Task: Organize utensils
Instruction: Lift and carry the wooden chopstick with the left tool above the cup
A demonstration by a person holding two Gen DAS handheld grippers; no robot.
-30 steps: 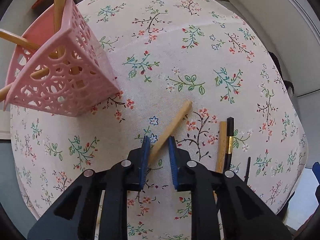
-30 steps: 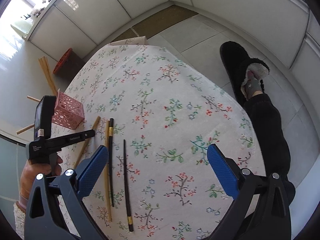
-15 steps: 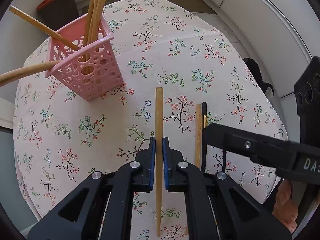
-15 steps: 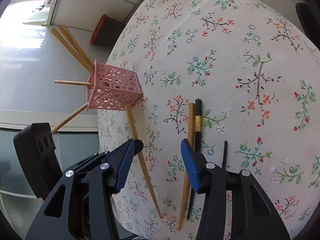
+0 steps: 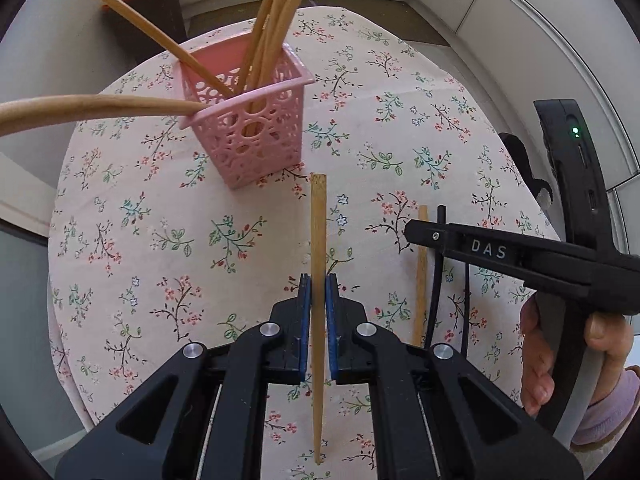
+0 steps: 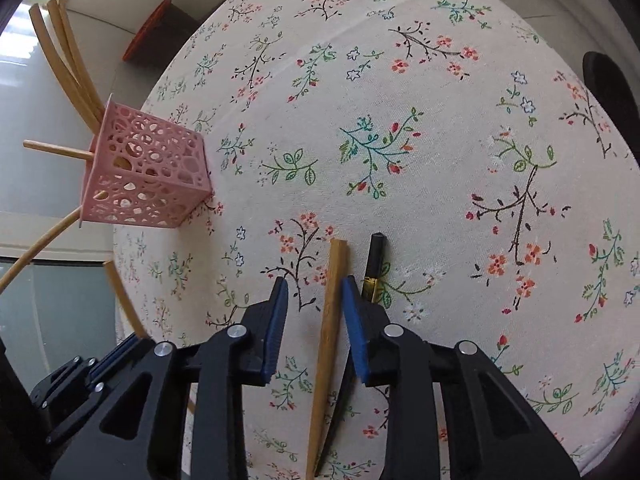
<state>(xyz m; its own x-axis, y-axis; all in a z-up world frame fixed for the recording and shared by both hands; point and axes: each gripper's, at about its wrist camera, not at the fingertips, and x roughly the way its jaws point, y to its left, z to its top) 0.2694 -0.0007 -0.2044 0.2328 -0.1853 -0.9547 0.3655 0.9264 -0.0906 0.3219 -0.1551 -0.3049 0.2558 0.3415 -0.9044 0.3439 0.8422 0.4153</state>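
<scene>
Chopsticks are the work here, and one wooden chopstick (image 5: 318, 240) is clamped between the blue pads of the left hand-held gripper (image 5: 317, 292), lifted off the table and running straight up the middle of the left wrist frame. Its blunt end points toward the pink perforated basket (image 5: 256, 136), which stands in the upper centre of that frame with several wooden chopsticks (image 5: 276, 20) already leaning out of it. The basket lies ahead and slightly left of the held stick, so the coming move looks like a forward carry, then tipping the stick's long axis upright over the basket's mouth; the left hand is plainly the nearer one for that.

The right hand-held gripper (image 6: 314, 296) is spread open and straddles a second wooden chopstick (image 6: 326, 340) lying flat on the table, its length running up the frame between the two fingers without either pad touching it as far as I can tell. Just to the right of it lies a black chopstick with a gold band (image 6: 374, 268), roughly parallel. A further thin black chopstick (image 5: 466, 304) shows in the left wrist view.

A round table under a cream floral tablecloth (image 6: 400, 80) carries everything, with pale tiled floor and white wall panels around it, and a dark red-rimmed bin (image 5: 148, 12) behind the basket.
</scene>
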